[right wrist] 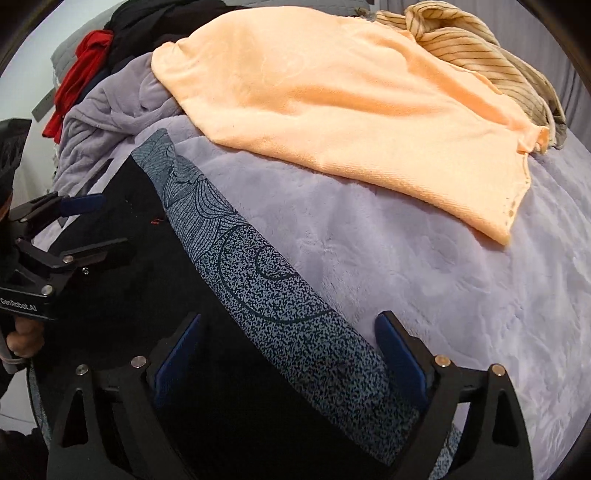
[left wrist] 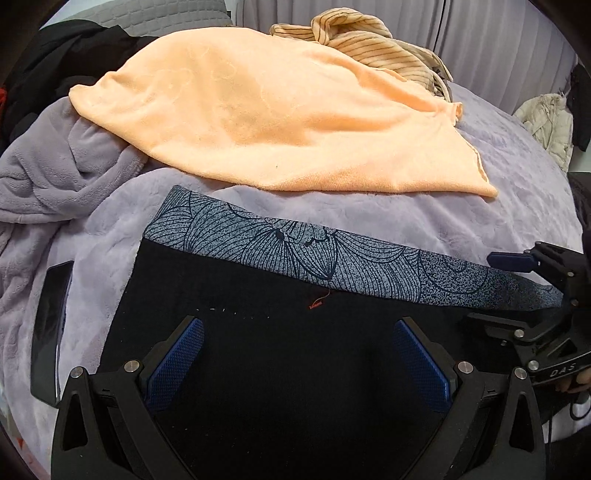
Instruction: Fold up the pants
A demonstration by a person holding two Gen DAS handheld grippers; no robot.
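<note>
Lying under both parted tongs: pants [left wrist: 295, 369]

This is a home bedroom, judging by the bed spread with a plush lavender blanket [left wrist: 461, 206], a heap of loose clothes [right wrist: 122, 33] and a peach towel [left wrist: 266, 110] piled on it, pleated grey curtains [left wrist: 498, 33] behind, and a pale padded jacket [left wrist: 550, 125] lying beside it.

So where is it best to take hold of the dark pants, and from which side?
Probably the patterned waistband, at its near end under the right gripper. Come from above with jaws astride it: it is a flat, firm strip with an exposed edge along the blanket.
</note>
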